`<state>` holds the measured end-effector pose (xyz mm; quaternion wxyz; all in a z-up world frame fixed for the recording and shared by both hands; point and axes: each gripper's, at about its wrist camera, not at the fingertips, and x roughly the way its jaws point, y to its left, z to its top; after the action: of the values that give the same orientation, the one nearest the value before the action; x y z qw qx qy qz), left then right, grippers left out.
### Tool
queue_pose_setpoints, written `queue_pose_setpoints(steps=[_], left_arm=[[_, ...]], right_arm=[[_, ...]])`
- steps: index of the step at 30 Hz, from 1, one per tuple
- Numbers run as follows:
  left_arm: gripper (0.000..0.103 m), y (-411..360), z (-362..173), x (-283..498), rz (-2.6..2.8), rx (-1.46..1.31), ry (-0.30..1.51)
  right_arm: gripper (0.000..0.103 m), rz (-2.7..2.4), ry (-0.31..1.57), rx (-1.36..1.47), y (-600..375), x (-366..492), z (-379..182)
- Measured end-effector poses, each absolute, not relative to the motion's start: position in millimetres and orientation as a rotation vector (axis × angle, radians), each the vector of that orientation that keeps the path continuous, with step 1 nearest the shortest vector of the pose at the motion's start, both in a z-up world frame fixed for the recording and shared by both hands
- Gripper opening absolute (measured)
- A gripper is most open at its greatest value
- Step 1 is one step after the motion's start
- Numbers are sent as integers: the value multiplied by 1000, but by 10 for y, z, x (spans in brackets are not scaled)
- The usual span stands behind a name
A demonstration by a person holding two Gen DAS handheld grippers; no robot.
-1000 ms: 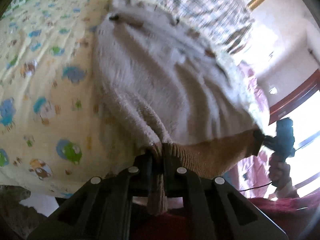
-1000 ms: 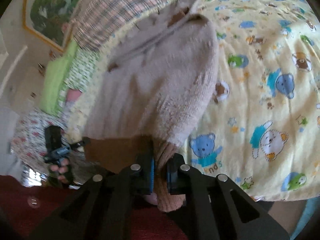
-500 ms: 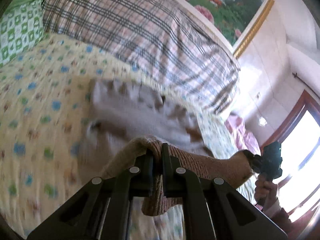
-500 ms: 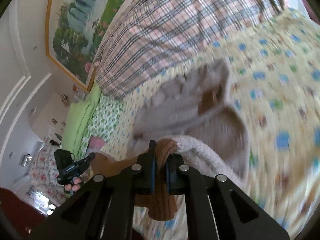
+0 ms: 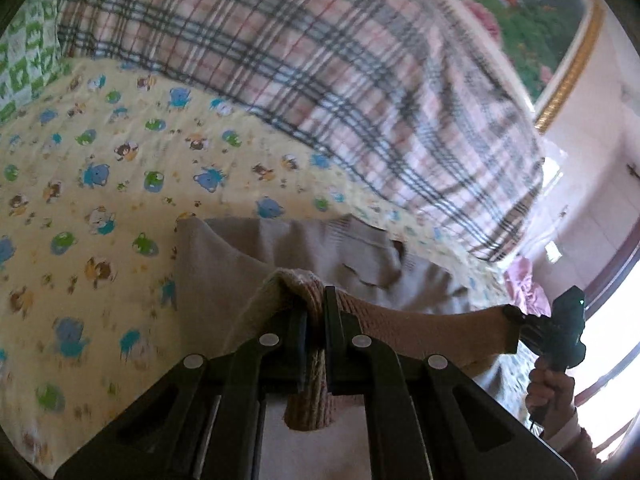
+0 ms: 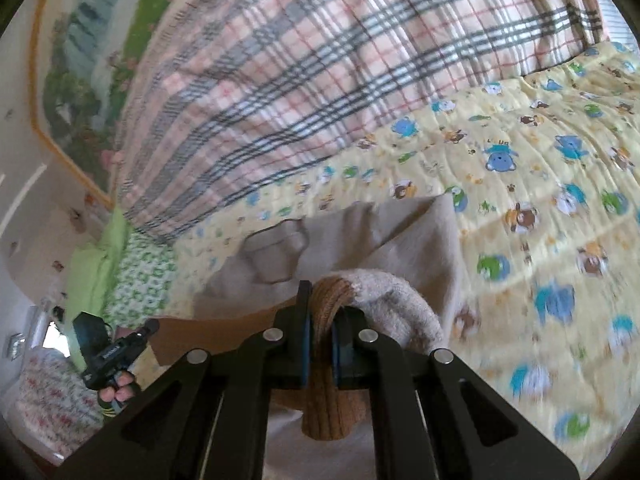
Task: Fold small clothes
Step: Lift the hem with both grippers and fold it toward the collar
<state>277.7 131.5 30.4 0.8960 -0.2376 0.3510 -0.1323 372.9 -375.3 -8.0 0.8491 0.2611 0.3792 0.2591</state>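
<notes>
Sweater (image 5: pixel 320 256) hem now carried forward, pinched by both claws (image 5: pixel 316 320) (image 6: pixel 320 320).

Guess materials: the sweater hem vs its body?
Sweater hem: brown ribbed knit, probably wool or acrylic; parallel ribs show where the left claw and right claw pinch it. Sweater body: beige, fuzzy, matte; soft nap, likely brushed knit.
</notes>
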Motion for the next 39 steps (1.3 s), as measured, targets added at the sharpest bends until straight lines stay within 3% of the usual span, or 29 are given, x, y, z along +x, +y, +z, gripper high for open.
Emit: queue_pose_setpoints(steps=[11, 13, 16, 21, 27, 31, 36, 38, 39], left_arm=[[10, 1315, -267, 3277, -213, -467, 856], [18, 1326, -205, 3149, -207, -460, 855], [20, 1291, -81, 2840, -225, -440, 850], [24, 813, -83, 2377, -402, -412, 898], [23, 128, -330, 2599, -507, -223, 1008], [14, 266, -278, 2959, -471, -199, 999], [13, 788, -256, 3441, -240, -167, 937], [7, 1048, -296, 3584, -195, -217, 923], [7, 1169, -308, 3618, -191, -258, 908]], right_arm=[[15, 485, 909, 522, -3681, 4115, -523], [30, 472, 889, 545, -3787, 4010, -465], [40, 457, 834, 550, -3938, 3712, -318], [40, 624, 857, 385, -3575, 3249, -217], [40, 796, 1034, 51, -2705, 3314, -495], [37, 763, 1013, 28, -2578, 3805, -456], [37, 591, 951, 90, -2664, 4425, -477], [31, 514, 925, 193, -2829, 4618, -500], [23, 491, 914, 266, -2937, 4668, -506]])
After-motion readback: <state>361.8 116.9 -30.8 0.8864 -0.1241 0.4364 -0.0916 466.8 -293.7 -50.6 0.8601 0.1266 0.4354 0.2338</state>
